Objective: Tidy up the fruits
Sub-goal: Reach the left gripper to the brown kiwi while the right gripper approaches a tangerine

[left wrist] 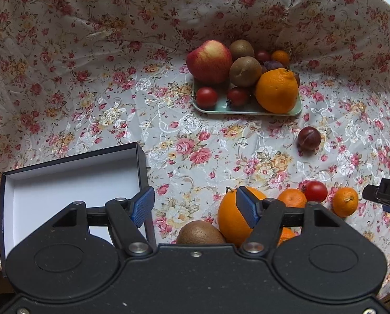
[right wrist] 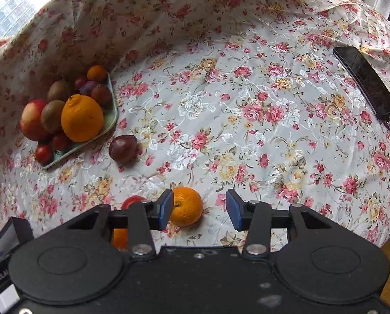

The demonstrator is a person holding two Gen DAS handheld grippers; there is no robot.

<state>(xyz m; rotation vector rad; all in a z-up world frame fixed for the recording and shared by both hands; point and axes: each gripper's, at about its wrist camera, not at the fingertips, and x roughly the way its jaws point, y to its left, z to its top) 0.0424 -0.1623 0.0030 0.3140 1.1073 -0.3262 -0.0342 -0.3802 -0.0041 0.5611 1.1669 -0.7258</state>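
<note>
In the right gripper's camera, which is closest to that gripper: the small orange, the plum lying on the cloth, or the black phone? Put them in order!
From the right gripper, nearest first:
1. Small orange: right at the fingertips, beside the left finger.
2. Plum: farther out on the left, just off the tray.
3. Phone: far off on the right, near the cloth's raised back edge.

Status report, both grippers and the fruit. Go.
Left gripper open, empty. Right gripper open, small orange at its left finger, ungripped. Tray loaded; plum loose. Nothing blocking.
</note>
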